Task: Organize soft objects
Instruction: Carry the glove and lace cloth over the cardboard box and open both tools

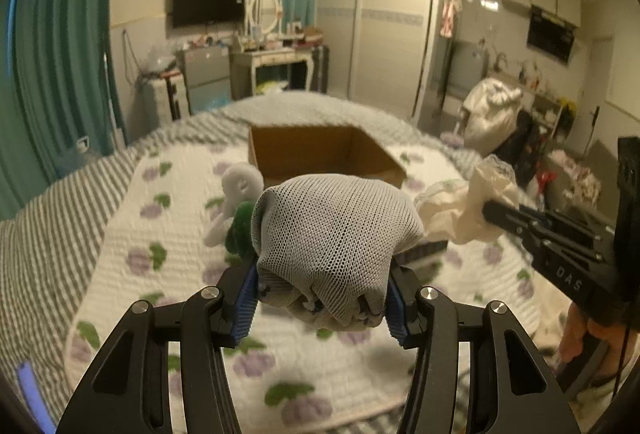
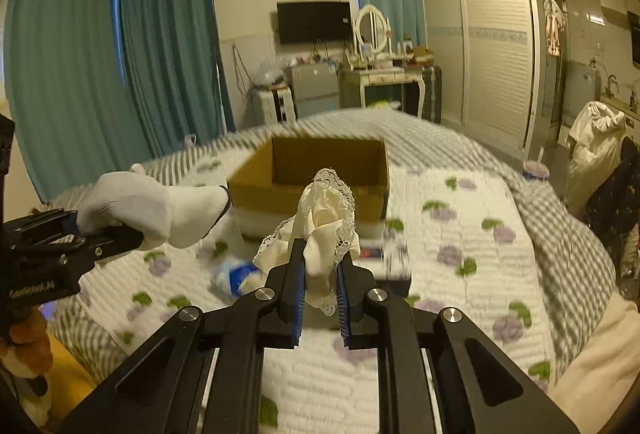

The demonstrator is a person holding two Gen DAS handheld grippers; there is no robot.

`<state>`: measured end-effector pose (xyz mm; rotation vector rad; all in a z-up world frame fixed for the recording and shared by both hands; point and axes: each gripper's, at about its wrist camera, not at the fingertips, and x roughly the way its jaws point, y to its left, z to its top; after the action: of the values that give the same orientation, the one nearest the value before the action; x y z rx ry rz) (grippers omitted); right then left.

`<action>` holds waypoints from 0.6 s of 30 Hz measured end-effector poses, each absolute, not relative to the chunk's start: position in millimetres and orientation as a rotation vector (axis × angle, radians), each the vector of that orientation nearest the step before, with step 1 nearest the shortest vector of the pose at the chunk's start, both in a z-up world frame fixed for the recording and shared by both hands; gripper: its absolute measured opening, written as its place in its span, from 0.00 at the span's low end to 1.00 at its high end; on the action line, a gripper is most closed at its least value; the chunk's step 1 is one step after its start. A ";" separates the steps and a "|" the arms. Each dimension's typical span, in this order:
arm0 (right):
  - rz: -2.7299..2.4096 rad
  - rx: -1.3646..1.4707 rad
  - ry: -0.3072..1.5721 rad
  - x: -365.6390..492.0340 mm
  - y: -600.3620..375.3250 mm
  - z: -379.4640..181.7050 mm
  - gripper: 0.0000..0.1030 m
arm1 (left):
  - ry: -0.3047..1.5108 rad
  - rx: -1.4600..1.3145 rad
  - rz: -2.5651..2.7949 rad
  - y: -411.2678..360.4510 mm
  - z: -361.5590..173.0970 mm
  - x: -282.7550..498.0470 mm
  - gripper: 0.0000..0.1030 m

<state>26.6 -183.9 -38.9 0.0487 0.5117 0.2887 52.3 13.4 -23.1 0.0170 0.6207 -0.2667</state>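
Note:
My left gripper (image 1: 322,304) is shut on a grey-white knit glove (image 1: 336,230), held above the quilt; the same glove shows in the right wrist view (image 2: 160,206). My right gripper (image 2: 318,288) is shut on a cream lace-trimmed cloth (image 2: 326,222), also seen in the left wrist view (image 1: 460,210) to the right of the glove. An open cardboard box (image 1: 320,150) sits on the bed ahead of both grippers; it also shows in the right wrist view (image 2: 316,166). A white and green plush toy (image 1: 236,202) lies left of the glove.
The bed carries a white quilt with purple grape print (image 2: 460,242) over a grey striped blanket (image 1: 52,218). A blue and white soft item (image 2: 236,276) and a dark flat object (image 2: 394,276) lie on the quilt. A dresser, TV and wardrobe stand beyond the bed.

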 end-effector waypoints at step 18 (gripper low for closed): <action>0.316 0.025 0.524 227.5 -168.1 -10.1 0.13 | 0.602 0.029 -0.253 -8.9 -26.6 240.0 0.50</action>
<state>227.5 -168.1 -10.1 0.0252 0.5236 0.3158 240.0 -8.9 -26.6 0.0288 0.6017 -0.2531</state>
